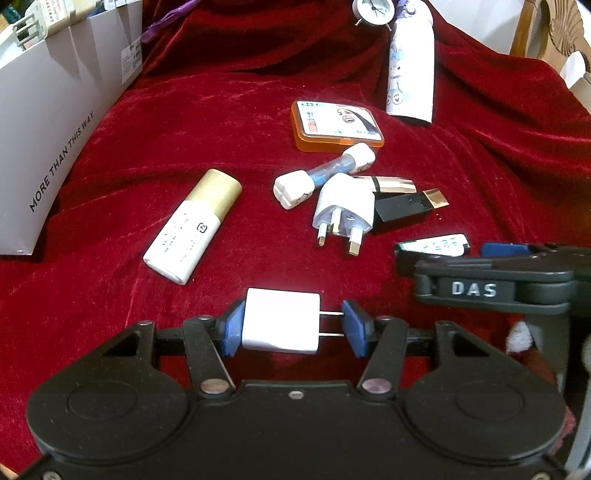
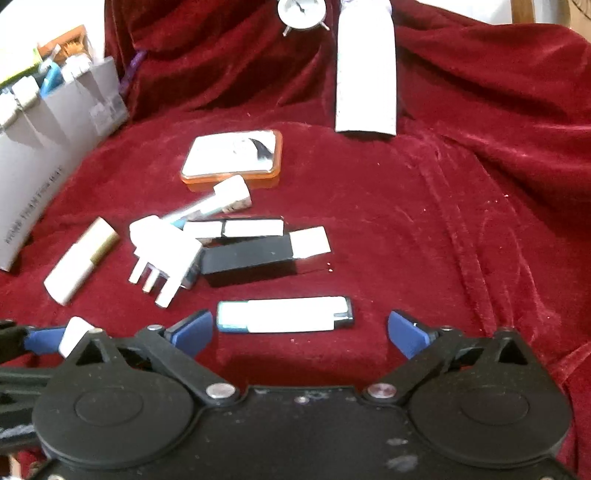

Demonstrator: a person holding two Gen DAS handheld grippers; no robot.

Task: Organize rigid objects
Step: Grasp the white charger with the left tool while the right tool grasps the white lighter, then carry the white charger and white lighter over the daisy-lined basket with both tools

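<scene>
While the left gripper (image 1: 291, 323) pinches a small white two-prong charger cube (image 1: 281, 320) between its blue jaws, one pad on the cube's flat back and the other against the prong tips, the right gripper (image 2: 301, 330) hovers low over the red velvet cloth (image 1: 184, 122) with its jaws spread wide and nothing pressed between them. Just ahead of those spread jaws lies a slim white lighter with a teal end and a black cap (image 2: 285, 314), flat on the cloth and crosswise to the gripper.

Farther out sits a loose cluster: a white three-pin plug adapter (image 1: 343, 208) leaning against a black rectangular case with a gold tab (image 1: 400, 206), a white-capped blue tube (image 1: 325, 175) behind the adapter, and an orange-rimmed flat tin with a printed lid (image 1: 338, 125) behind that. Off to the left, apart from the cluster, a white cylindrical bottle with a gold cap (image 1: 194, 225) lies on its side. A tall white printed bottle (image 1: 410, 70) stands near the back, beside a small white alarm clock (image 1: 373, 11). At the far left edge stands a grey cardboard box printed with black lettering (image 1: 55, 122), already holding several items whose details are too small to make out.
</scene>
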